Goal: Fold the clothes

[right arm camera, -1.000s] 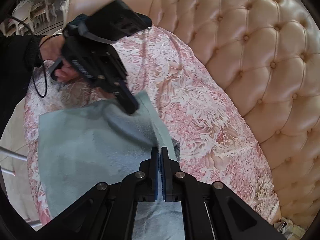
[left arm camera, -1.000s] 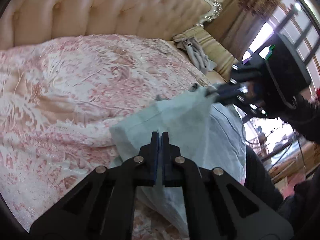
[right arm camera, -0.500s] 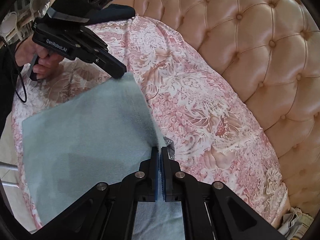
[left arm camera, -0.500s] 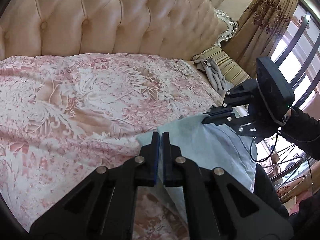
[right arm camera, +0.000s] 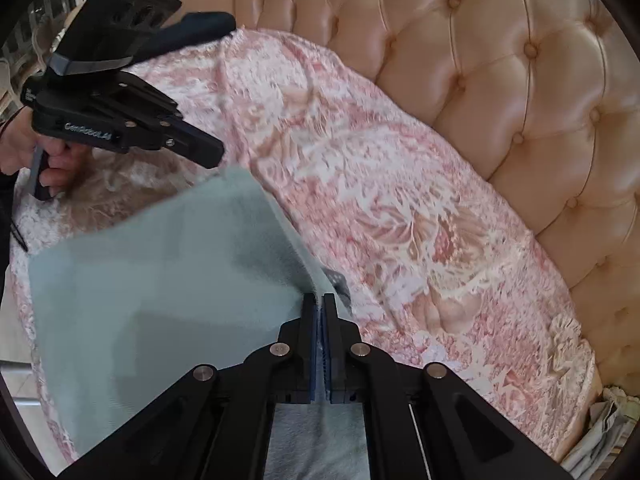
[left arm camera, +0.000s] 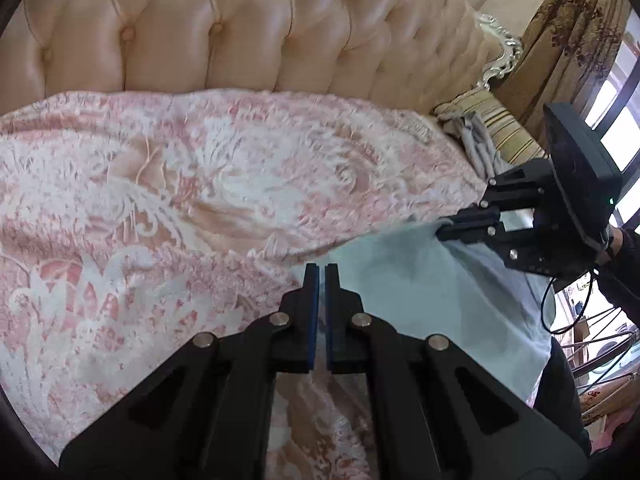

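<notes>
Both pairs of fingers are pressed together on the far edge of a pale blue-green cloth, the right gripper pinching one corner between its blue pads, the left gripper clamped on the other. The right wrist view shows fabric caught between its own fingers and the left gripper meeting the cloth's far corner, a hand wrapped around its handle; the left wrist view shows the right gripper biting the opposite corner, with a dark sleeve behind it. The cloth lies spread across a pink floral bedspread at the near side of the bed, before a tufted cream headboard. Only the left view takes in a striped pillow, grey garment, patterned curtain and window.
</notes>
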{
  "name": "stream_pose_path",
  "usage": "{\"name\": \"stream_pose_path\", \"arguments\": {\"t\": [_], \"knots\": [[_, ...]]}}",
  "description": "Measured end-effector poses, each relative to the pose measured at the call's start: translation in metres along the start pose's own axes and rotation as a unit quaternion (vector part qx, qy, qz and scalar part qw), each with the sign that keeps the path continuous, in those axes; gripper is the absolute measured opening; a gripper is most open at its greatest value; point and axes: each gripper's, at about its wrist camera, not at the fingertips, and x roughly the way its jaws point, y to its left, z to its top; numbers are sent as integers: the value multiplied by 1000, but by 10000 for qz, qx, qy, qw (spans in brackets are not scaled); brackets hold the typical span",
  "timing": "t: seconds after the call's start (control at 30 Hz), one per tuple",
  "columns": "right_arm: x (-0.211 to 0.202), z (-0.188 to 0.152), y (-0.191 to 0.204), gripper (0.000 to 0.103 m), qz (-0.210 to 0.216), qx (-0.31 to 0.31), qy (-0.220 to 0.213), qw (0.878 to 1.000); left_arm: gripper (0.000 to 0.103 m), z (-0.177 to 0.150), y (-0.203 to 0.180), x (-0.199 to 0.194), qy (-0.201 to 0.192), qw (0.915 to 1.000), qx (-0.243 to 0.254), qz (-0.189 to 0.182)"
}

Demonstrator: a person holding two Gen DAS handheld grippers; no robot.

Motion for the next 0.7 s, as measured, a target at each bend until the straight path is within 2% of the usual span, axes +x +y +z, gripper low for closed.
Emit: {"name": "stream_pose_path", "arguments": {"t": [0.07,0.17,0.27,0.3,0.33,0.37,0.4,0.43,0.57,0.7], "knots": [[-2,1,0,2,-49,-83,-36,9999,3,-1,2,1,11,10000,-31,-5],[15,-1,-7,2,50,-20,186,9998,3,0,5,-1,-2,9999,-93,-56],[21,-3,-7,2,72,-26,251,9997,9,2,7,-5,-44,9997,-173,-151],[20,-3,-7,2,61,-29,257,9996,17,2,7,-5,-44,9997,-183,-181],[21,-3,-7,2,64,-7,274,9996,30,2,6,-3,-31,9996,-176,-211],[22,-3,-7,2,65,-5,276,9996,38,1,4,-1,-18,9996,-169,-240],[23,-4,-7,2,66,-4,277,9996,51,1,3,1,-4,9995,-162,-270],[23,-4,-7,2,67,-3,278,9996,54,1,1,3,16,9995,-147,-270],[22,-3,-2,2,-22,-109,234,9997,53,1,-4,5,56,9999,-92,-83],[21,-3,5,2,-175,-267,206,9993,43,1,-8,7,84,9999,-45,115]]}}
